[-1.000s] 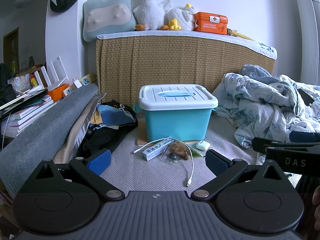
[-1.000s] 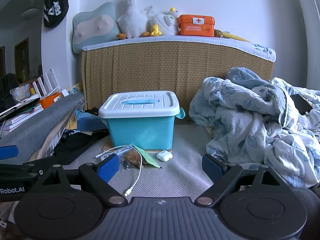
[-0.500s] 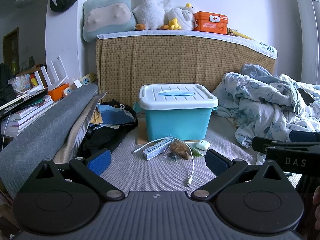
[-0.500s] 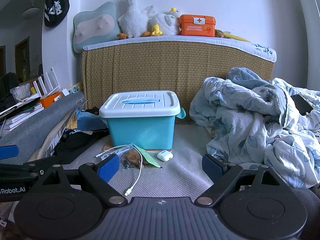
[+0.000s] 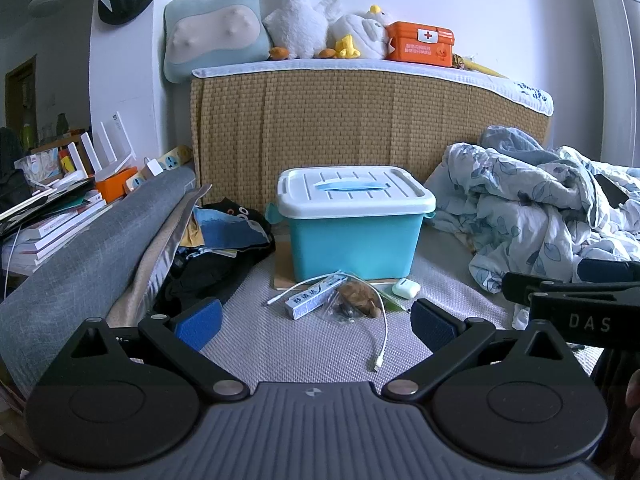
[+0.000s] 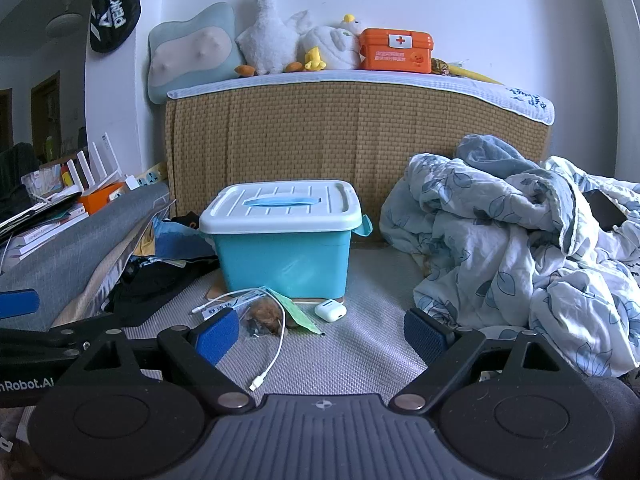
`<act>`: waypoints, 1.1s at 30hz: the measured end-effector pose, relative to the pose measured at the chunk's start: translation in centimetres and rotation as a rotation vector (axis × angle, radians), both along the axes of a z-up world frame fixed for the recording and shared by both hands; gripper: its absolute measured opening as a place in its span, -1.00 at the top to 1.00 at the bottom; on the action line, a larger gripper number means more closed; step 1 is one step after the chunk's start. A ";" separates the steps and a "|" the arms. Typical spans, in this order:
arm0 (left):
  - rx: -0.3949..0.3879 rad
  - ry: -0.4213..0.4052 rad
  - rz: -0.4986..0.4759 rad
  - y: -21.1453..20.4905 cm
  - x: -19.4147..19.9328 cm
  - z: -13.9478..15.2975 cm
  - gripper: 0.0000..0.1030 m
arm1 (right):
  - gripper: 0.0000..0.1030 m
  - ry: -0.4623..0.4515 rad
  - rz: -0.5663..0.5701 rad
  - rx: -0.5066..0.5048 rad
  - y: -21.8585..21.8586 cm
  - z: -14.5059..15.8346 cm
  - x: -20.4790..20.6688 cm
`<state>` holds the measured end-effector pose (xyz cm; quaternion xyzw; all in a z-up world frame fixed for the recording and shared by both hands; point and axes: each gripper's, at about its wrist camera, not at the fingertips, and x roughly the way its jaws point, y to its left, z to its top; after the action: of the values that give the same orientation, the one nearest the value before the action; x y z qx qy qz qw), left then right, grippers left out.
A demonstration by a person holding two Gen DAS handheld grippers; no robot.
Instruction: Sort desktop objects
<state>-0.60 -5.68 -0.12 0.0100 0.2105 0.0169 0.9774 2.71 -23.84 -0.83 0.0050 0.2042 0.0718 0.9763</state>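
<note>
- Left gripper [image 5: 316, 320] is sitting at the bottom of the left wrist view, jaws spread wide and released, nothing between the 2 blue pads [image 5: 198, 317].
- Right gripper [image 6: 320, 330] is sitting at the bottom of the right wrist view, jaws likewise released and gripping nothing; its body is also showing at the right edge of the left wrist view.
- Teal storage box [image 5: 352, 236] with a white lid [image 5: 354, 192] is standing at frame centre on the grey woven mat [image 5: 288, 344], lid closed, blue handle lying flat on top.
- Loose items are lying in a cluster just in front of the box, below frame centre: a white charging cable [image 5: 382, 322] is looping over the pile with its plug end nearest the camera; a white-and-blue tube carton [image 5: 316, 296] is lying tilted at the left of the pile; a clear plastic bag with brown contents [image 5: 354, 300] is lying beside the carton; a green flat packet [image 6: 296, 310] is lying partly under the cable; a white earbud case [image 5: 406, 288] is resting at the right of the pile, near the box's front corner.
- Both grippers are hanging clear of the pile, touching none of it.
- Crumpled blue-and-white quilt [image 6: 520, 240] is filling the right of the frame.
- Orange first-aid box [image 6: 396, 50] and plush goose [image 6: 266, 36] are sitting on the ledge at the top of the frame.
</note>
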 end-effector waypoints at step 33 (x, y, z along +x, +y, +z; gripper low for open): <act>0.008 -0.005 0.009 0.1 0.0 -0.2 -1.00 | -0.79 0.004 -0.002 -0.005 0.0 -0.1 0.1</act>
<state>-0.60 -5.62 -0.28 0.0130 0.2080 0.0221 0.9778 2.80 -23.80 -0.93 0.0031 0.2065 0.0701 0.9759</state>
